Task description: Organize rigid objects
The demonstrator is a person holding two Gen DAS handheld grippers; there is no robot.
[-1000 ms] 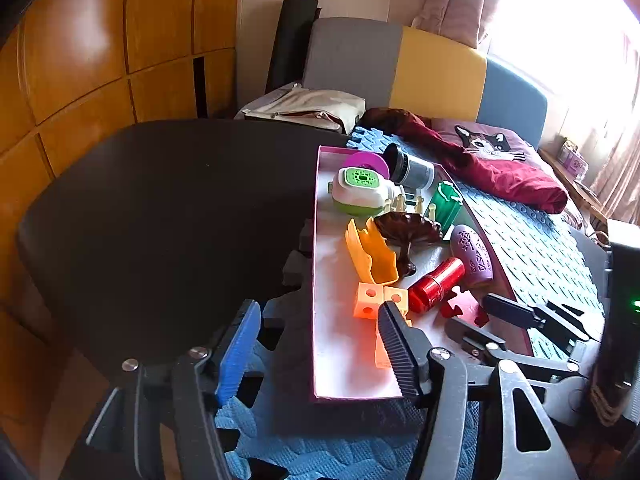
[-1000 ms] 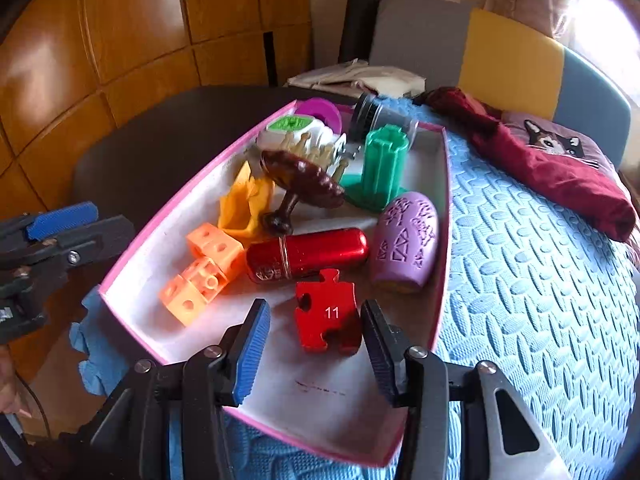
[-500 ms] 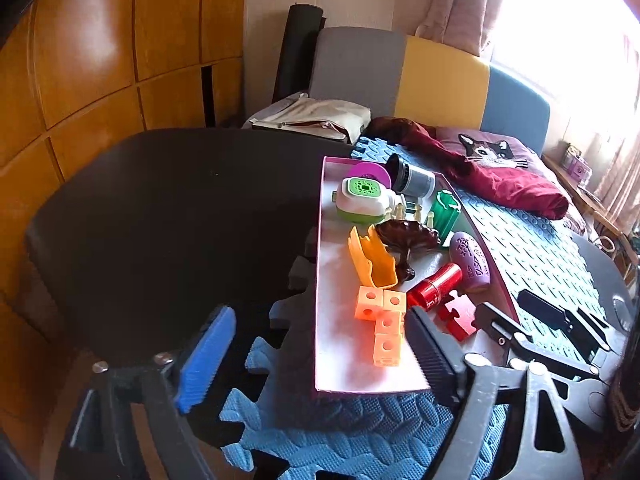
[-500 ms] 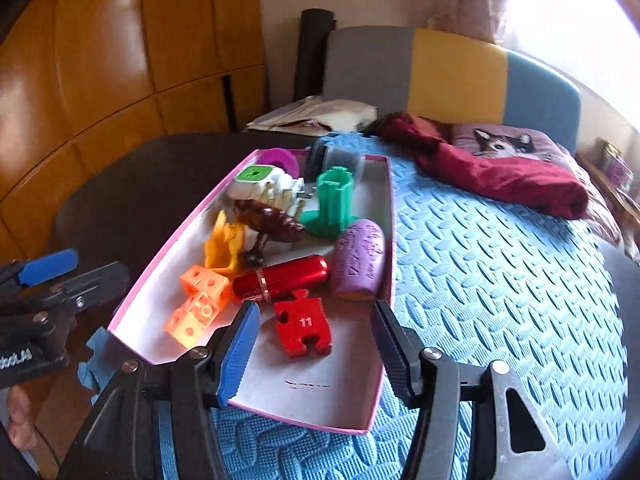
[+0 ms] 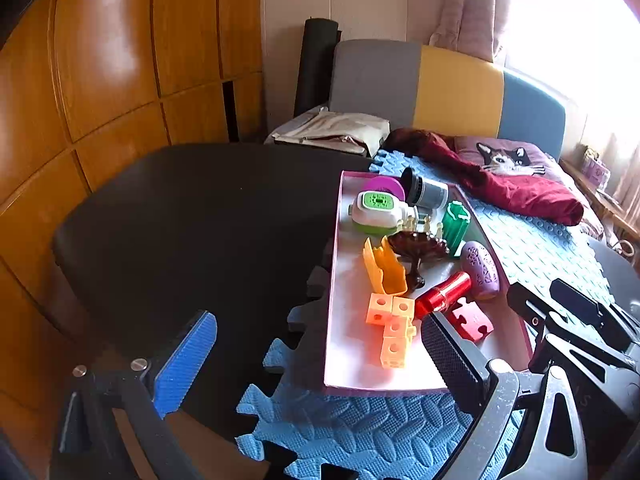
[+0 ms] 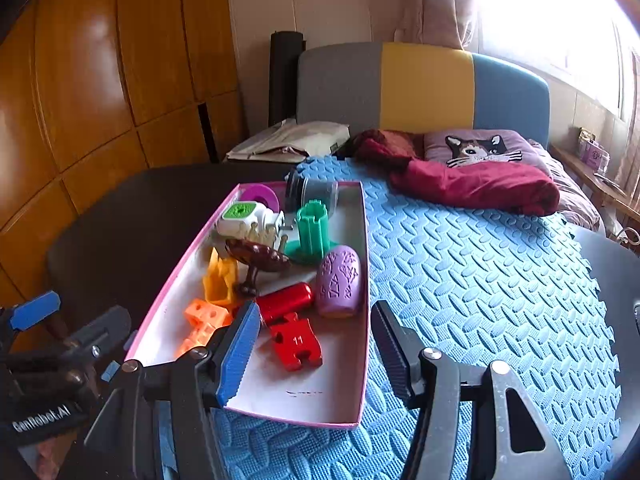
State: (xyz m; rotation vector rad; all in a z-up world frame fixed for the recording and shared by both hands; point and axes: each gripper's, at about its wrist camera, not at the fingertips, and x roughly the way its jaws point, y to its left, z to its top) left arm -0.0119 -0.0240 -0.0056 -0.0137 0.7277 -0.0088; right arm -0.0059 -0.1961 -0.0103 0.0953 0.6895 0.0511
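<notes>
Since the earlier frame both tools have lifted back from the pink tray (image 6: pixel 362 280): the left tool (image 5: pixel 320 360) has just been opening to its widest, the right tool (image 6: pixel 312 344) has opened to a middling gap, and both are empty. The toys lie crowded in the tray, the red puzzle piece (image 6: pixel 297 342) nearest, so a reach could well jostle its neighbours. The tray rests on blue foam mats (image 6: pixel 480 280) over a bed, wooden panels left, a bright window right.
</notes>
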